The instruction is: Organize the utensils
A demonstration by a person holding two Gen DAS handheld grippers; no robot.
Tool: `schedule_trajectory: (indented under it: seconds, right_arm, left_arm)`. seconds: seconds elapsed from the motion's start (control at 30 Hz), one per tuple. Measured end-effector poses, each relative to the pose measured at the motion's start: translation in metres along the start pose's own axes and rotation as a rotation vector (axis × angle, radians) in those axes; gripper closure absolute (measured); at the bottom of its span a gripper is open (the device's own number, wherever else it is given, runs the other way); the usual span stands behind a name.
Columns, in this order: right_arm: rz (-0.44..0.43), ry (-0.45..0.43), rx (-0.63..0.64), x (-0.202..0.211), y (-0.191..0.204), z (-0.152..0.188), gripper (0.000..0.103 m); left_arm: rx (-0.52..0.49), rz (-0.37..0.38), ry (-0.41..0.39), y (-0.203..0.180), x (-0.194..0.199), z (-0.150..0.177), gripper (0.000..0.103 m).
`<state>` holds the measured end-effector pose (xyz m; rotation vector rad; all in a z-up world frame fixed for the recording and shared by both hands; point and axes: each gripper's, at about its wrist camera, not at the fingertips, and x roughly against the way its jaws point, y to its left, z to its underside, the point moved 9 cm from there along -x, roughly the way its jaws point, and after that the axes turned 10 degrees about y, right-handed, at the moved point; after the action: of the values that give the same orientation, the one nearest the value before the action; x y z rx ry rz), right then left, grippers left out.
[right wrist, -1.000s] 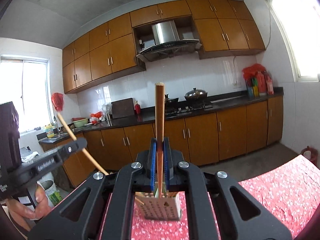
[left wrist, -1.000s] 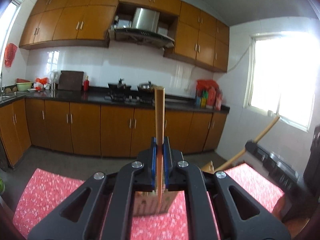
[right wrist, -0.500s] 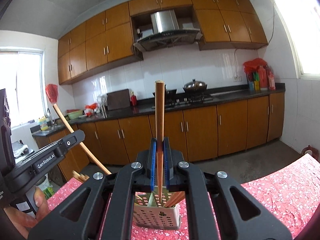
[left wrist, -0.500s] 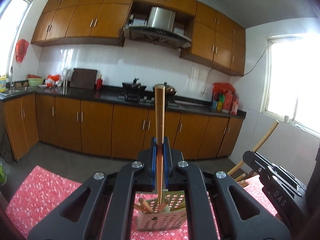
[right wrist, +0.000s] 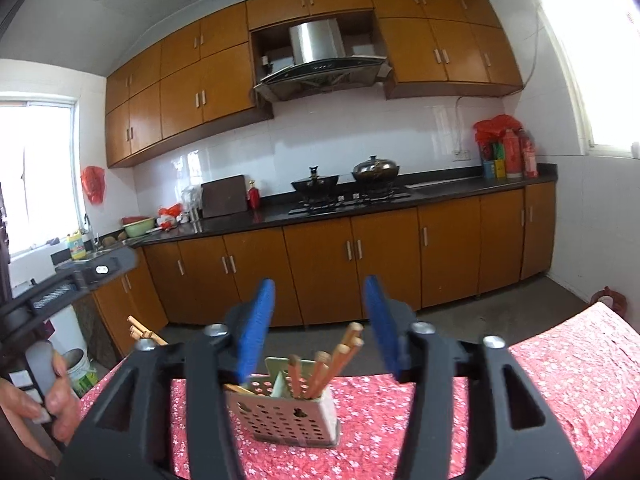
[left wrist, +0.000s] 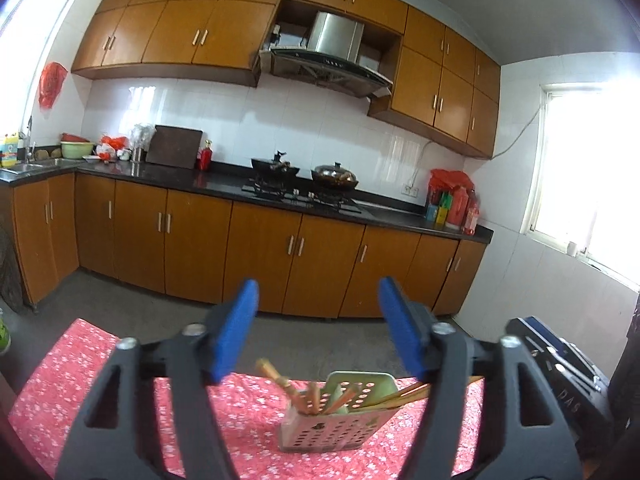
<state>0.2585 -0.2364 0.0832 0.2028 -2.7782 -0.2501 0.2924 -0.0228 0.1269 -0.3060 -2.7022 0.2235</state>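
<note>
Your left gripper (left wrist: pixel 316 328): jaws spread wide, holding nothing. Your right gripper (right wrist: pixel 318 322): jaws likewise wide apart, nothing between them. Perforated utensil holder (right wrist: pixel 282 416): upright on the red flowered tablecloth (right wrist: pixel 560 380), below both grippers. Wooden chopsticks (right wrist: pixel 320 372): standing tilted inside the holder, tips fanning outward in several directions.

A pale green perforated utensil holder (right wrist: pixel 286 416) stands upright on the near part of a table, its walls punched with round holes and a divider splitting it into compartments. Wooden chopsticks (right wrist: pixel 320 364) stand bundled inside, tips down, butt ends fanning upward. Several more chopsticks (left wrist: pixel 400 394) lean low over the holder's (left wrist: pixel 336 428) right rim, others tilting left.
</note>
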Motion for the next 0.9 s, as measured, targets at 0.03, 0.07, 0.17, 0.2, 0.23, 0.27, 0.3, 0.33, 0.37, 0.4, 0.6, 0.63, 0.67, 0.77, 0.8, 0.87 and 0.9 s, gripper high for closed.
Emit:
schedule_trajectory:
  seconds: [0.03, 0.07, 0.17, 0.2, 0.23, 0.27, 0.3, 0.33, 0.37, 0.4, 0.6, 0.63, 0.67, 0.77, 0.8, 0.87, 0.9]
  right_arm:
    - [0.009, -0.011, -0.005, 0.008, -0.003, 0.001, 0.032]
    - [0.016, -0.019, -0.006, 0.014, -0.004, 0.002, 0.02]
    - [0.052, -0.043, 0.016, 0.032, -0.003, 0.014, 0.002]
    - [0.072, -0.047, 0.041, 0.039, 0.0, 0.023, 0.002]
    - [0.092, -0.043, 0.065, 0.042, 0.003, 0.031, 0.002]
    - [0.106, -0.036, 0.081, 0.043, 0.006, 0.037, 0.002]
    - [0.125, -0.019, 0.106, 0.045, 0.01, 0.05, 0.002]
    - [0.133, -0.007, 0.116, 0.045, 0.012, 0.057, 0.002]
    - [0.139, 0.01, 0.121, 0.045, 0.013, 0.068, 0.002]
    - [0.143, 0.027, 0.124, 0.046, 0.015, 0.077, 0.002]
    - [0.199, 0.063, 0.117, 0.057, 0.019, 0.128, 0.002]
    - [0.198, 0.077, 0.113, 0.058, 0.019, 0.136, 0.002]
    - [0.196, 0.091, 0.111, 0.058, 0.02, 0.143, 0.002]
    - [0.194, 0.124, 0.118, 0.059, 0.022, 0.158, 0.002]
    - [0.192, 0.132, 0.116, 0.059, 0.022, 0.163, 0.002]
    - [0.183, 0.144, 0.112, 0.06, 0.022, 0.172, 0.002]
    - [0.182, 0.147, 0.112, 0.062, 0.022, 0.177, 0.002]
  left_arm:
    - [-0.004, -0.004, -0.007, 0.003, 0.008, 0.002, 0.018]
    - [-0.009, -0.012, -0.012, 0.006, 0.015, 0.005, 0.014]
    - [-0.051, -0.035, -0.003, 0.014, 0.038, 0.024, 0.004]
    - [-0.072, -0.051, 0.007, 0.017, 0.046, 0.037, 0.004]
    - [-0.086, -0.068, 0.017, 0.019, 0.051, 0.046, 0.004]
    - [-0.1, -0.085, 0.029, 0.022, 0.054, 0.056, 0.004]
    - [-0.118, -0.105, 0.045, 0.024, 0.058, 0.07, 0.004]
    - [-0.132, -0.12, 0.057, 0.026, 0.061, 0.082, 0.004]
    - [-0.145, -0.136, 0.067, 0.028, 0.064, 0.094, 0.004]
    - [-0.162, -0.159, 0.091, 0.031, 0.067, 0.111, 0.004]
    - [-0.169, -0.216, 0.14, 0.045, 0.08, 0.174, 0.004]
    - [-0.171, -0.223, 0.139, 0.047, 0.081, 0.18, 0.004]
    - [-0.173, -0.233, 0.14, 0.049, 0.083, 0.186, 0.004]
    - [-0.168, -0.241, 0.146, 0.052, 0.088, 0.204, 0.004]
    - [-0.168, -0.239, 0.148, 0.052, 0.089, 0.207, 0.004]
    - [-0.17, -0.239, 0.155, 0.052, 0.091, 0.215, 0.004]
    - [-0.174, -0.241, 0.16, 0.051, 0.091, 0.218, 0.004]
